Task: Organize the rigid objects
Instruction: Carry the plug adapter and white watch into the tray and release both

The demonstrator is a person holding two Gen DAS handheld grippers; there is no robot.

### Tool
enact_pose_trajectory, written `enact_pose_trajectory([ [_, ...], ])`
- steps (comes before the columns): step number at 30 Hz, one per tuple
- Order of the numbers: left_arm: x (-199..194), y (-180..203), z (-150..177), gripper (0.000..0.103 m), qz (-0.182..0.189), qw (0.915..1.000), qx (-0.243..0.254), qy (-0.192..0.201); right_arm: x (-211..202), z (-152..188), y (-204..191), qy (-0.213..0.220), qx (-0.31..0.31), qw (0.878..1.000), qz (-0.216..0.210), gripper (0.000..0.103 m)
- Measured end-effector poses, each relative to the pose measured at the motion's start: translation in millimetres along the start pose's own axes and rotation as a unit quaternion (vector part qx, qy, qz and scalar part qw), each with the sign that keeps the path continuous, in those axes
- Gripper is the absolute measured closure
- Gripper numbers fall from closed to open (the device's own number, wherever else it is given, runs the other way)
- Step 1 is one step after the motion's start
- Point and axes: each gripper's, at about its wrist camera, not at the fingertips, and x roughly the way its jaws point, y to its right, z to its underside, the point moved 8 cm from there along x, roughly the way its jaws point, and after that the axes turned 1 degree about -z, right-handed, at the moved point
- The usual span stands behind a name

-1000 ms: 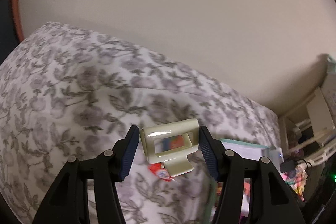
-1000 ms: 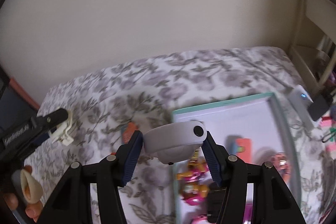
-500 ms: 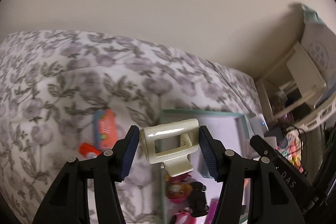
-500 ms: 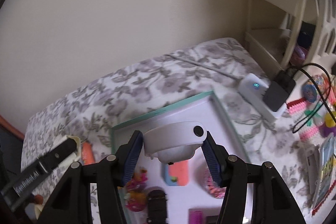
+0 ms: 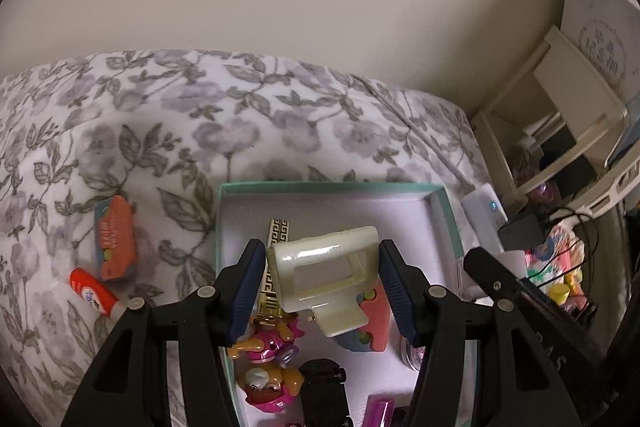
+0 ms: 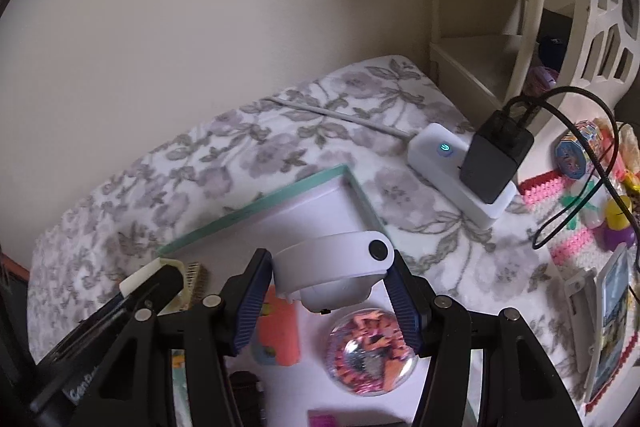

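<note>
My left gripper (image 5: pixel 322 285) is shut on a cream hair claw clip (image 5: pixel 324 281), held above the teal-rimmed white box (image 5: pixel 332 187). My right gripper (image 6: pixel 332 289) is shut on a white rounded gadget (image 6: pixel 334 267) with a black button, over the same box (image 6: pixel 256 205) near its far right corner. In the box lie pink toy figures (image 5: pixel 266 341), a black toy car (image 5: pixel 322 383), an orange eraser-like piece (image 6: pixel 278 333), a patterned comb (image 5: pixel 276 239) and a glittery dome (image 6: pixel 370 349). The left gripper's finger (image 6: pixel 120 307) with the clip shows at the right view's lower left.
Outside the box on the floral bedspread (image 5: pixel 180 115) lie an orange packet (image 5: pixel 114 239) and a red-capped tube (image 5: pixel 92 291). A white power strip (image 6: pixel 440 155) with a black charger (image 6: pixel 494 159) and cables sits right of the box. A cream shelf (image 6: pixel 500 39) and colourful toys (image 6: pixel 600 187) stand further right.
Both grippers swung right and lower, from over the bare bedspread to above the box, each keeping its object. The box and its contents now fill the lower part of both views.
</note>
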Motion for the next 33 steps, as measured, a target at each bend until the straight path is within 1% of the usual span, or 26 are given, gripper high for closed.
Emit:
enact_pose_trajectory([
  [4,8,-3,5,0.043,-0.011,0.9999,0.007,-0.006,9,3,3,-0.012,0.003,1.000,0.000,0.042],
  [11,14,-6,7,0.043,-0.014,0.9997,0.013,-0.015,27,13,4,-0.036,-0.002,0.999,0.013,0.042],
  [18,17,-8,9,0.043,-0.017,0.9995,0.018,-0.021,34,16,3,-0.050,-0.004,0.998,0.023,0.042],
  [22,16,-8,8,0.043,-0.011,0.9996,0.016,-0.021,34,17,2,-0.051,-0.008,0.998,0.027,0.042],
  [33,8,-11,2,0.043,-0.009,0.9997,0.012,-0.017,33,17,-2,-0.051,-0.023,0.998,0.033,0.042],
])
